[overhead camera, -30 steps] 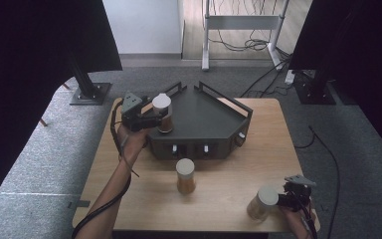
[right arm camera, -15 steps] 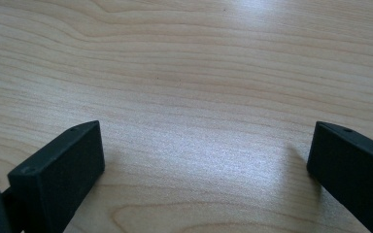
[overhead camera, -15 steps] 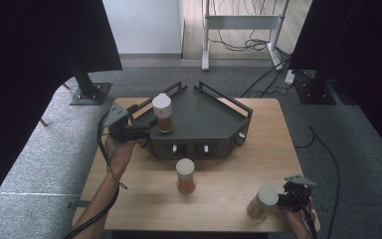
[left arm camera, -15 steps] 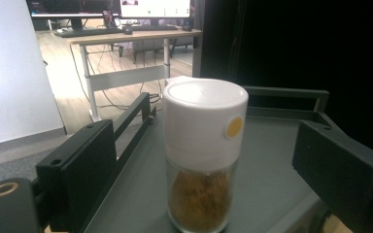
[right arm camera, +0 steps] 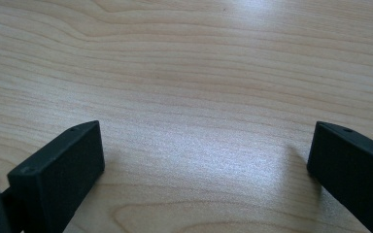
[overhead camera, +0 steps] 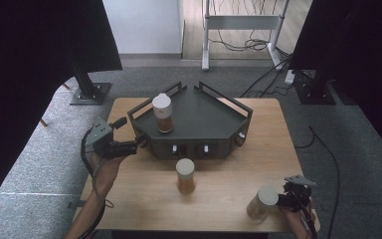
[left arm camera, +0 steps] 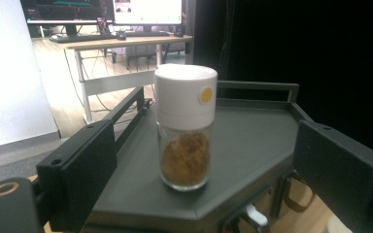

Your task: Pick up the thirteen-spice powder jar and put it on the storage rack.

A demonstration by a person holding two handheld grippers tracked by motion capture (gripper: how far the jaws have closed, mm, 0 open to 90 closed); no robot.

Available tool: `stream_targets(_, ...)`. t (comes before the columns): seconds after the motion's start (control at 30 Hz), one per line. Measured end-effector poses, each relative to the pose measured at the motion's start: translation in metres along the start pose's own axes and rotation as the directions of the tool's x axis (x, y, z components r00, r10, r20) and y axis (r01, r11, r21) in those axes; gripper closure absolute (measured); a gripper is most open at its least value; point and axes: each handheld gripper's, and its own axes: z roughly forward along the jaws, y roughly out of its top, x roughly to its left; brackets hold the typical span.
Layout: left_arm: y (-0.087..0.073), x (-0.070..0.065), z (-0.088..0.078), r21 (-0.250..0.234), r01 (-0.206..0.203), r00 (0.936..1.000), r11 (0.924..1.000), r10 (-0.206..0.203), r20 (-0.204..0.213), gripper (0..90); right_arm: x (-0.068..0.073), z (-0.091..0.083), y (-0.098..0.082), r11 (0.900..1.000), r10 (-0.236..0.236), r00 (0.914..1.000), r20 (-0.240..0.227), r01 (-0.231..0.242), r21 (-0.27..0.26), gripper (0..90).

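At the left rear of the bench (overhead camera: 129,204), the left hand-held gripper (overhead camera: 138,143) hangs just off the left front corner of the dark tray (overhead camera: 204,112), its jaws spread wide and holding nothing. In the left gripper view the jar (left arm camera: 185,127) stands between the two black jaws but farther on, apart from both, on the tray's flat deck. That jar (overhead camera: 162,113) is upright, long axis vertical, white cap up and brown powder in its lower half; a round yellow dot on the cap faces the left gripper's camera. It sits near the tray's left rail, with open deck to its right and behind it. A second jar (overhead camera: 185,175) stands upright on bare wood just in front of the tray, free on all sides. A third jar (overhead camera: 262,202) stands near the bench's front right edge, just left of the right hand-held gripper (overhead camera: 284,200). In the right gripper view the jaws are wide apart over bare wood, gripping nothing.
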Motion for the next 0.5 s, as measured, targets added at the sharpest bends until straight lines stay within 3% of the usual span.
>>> stream_targets(0.5,-0.024,-0.006,-0.054,0.006,0.016,0.9992,0.9999,-0.016,-0.037,9.1,0.001,0.0,0.0,1.0,0.001,1.0,0.001,-0.001,0.0,0.0)
